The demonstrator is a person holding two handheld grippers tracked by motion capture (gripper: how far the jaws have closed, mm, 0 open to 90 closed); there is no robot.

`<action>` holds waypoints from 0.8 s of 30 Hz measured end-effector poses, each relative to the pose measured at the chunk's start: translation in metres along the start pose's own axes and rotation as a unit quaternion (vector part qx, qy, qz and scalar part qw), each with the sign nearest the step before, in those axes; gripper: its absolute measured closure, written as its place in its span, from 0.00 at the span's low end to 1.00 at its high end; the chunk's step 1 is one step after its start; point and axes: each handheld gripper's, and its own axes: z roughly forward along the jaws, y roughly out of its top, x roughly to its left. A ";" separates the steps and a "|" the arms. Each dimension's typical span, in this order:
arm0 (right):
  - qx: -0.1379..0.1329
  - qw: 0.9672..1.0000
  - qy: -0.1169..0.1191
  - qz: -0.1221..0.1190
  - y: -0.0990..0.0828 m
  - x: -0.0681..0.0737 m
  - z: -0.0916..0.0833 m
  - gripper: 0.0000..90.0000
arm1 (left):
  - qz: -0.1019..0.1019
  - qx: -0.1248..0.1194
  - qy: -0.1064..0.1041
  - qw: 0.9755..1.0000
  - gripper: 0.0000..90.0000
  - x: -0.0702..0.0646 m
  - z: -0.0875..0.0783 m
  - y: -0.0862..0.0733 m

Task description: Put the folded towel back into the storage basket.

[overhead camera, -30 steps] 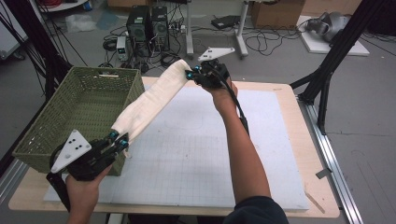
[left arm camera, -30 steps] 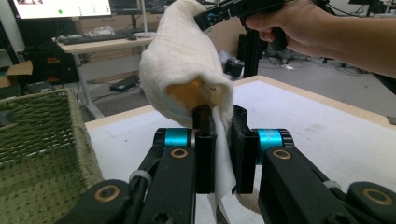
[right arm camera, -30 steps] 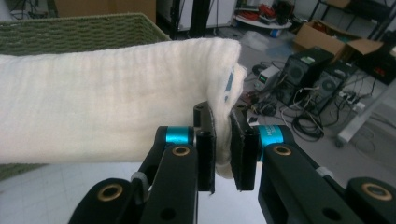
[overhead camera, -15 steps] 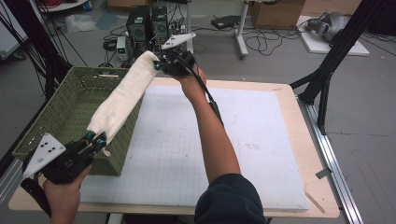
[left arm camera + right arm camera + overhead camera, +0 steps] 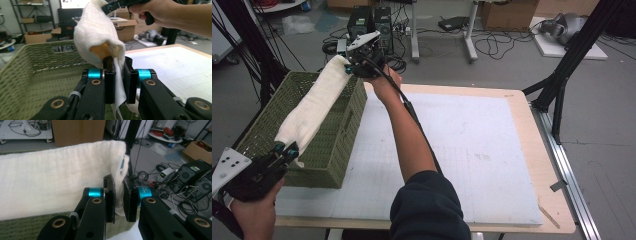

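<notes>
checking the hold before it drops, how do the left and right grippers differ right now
The left gripper sits low at the near end of the green basket, pinching the near end of the white towel. The right gripper is raised past the basket's far end, pinching the towel's far end. Both are shut on the towel, stretched between them above the basket.

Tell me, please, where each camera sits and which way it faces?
High view: above the table, looking forward and down; both forearms show.
Left gripper view: on the left claw, facing along the towel over the basket; right hand beyond.
Right gripper view: on the right claw, facing floor clutter.
All share the towel.
</notes>
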 end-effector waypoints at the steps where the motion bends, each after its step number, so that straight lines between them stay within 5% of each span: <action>1: 0.000 1.000 0.002 -0.001 0.002 0.002 0.005 0.91 | -0.001 0.001 0.002 1.000 0.91 0.002 -0.001 0.000; 15: 0.020 1.000 0.003 -0.008 0.006 0.017 0.048 0.90 | -0.004 0.037 0.048 0.998 0.90 0.015 -0.001 -0.006; 16: 0.023 1.000 0.001 -0.009 0.006 0.017 0.050 0.87 | -0.007 0.046 0.054 0.997 0.86 0.017 0.000 -0.007; 19: 0.025 1.000 -0.010 0.003 0.004 0.018 0.056 0.62 | -0.016 0.042 0.073 0.996 0.52 0.019 -0.001 -0.004; 24: 0.025 1.000 -0.008 0.005 0.003 0.016 0.049 0.57 | -0.021 0.023 0.072 0.997 0.43 0.019 -0.006 0.002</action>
